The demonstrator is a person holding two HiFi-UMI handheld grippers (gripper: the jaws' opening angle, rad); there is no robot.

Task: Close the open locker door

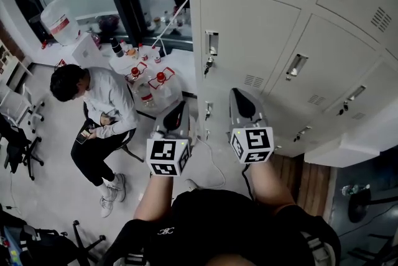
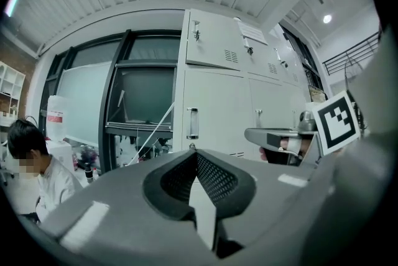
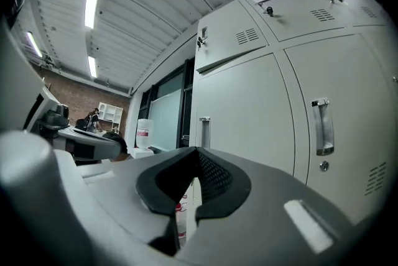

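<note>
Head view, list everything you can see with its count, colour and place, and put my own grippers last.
lockers: one bank of several doors, pale grey, upper right
seated person: one, white top and black trousers, left
water jug: one, clear with a red label, upper left
red-capped bottles: at least two, clear, just right of the person
black chair: one, far left edge
wooden floor strip: one, brown, lower right
left gripper: one, grey with a black-and-white marker cube, centre, jaws together, empty
right gripper: one, same colours, right of it, against the lockers, jaws together, empty
</note>
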